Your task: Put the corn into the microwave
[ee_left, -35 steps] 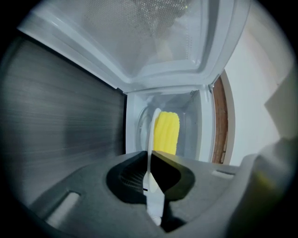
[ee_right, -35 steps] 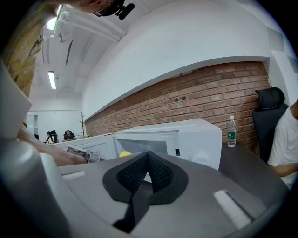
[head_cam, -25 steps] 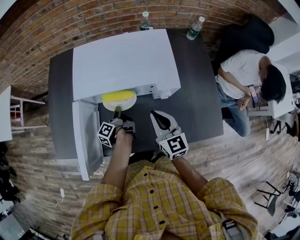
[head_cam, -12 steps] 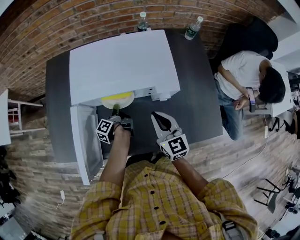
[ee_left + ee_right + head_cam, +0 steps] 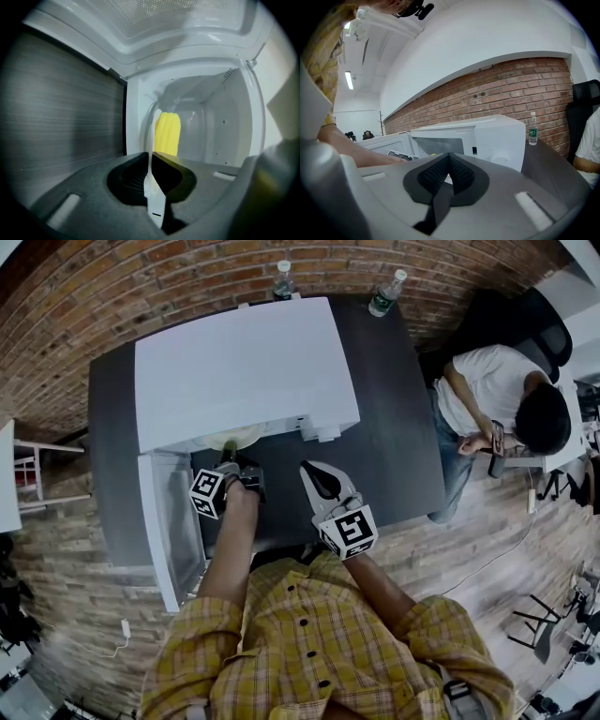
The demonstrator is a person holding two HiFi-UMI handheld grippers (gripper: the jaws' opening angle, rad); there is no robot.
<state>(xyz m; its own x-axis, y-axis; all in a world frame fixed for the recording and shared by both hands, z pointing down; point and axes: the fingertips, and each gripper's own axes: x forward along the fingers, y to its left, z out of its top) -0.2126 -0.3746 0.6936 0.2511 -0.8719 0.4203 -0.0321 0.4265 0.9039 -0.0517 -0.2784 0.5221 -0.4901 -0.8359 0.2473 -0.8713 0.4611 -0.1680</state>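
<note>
Dark surface [image 5: 394,446] carries white microwave [image 5: 244,367], door [image 5: 169,521] swung open on the left

Left gripper [image 5: 231,463] at the opening, jaws pinching the rim of a plate [image 5: 151,178], which it sees edge-on. Corn [image 5: 167,133] lies on that plate straight ahead of the jaws, long axis along the reach line, already inside the cavity

Right gripper [image 5: 317,476] further off, above the surface, jaws pressed together, empty

Head view: only a plate sliver under the microwave top, no corn. Left gripper view shows corn and cavity walls
</note>
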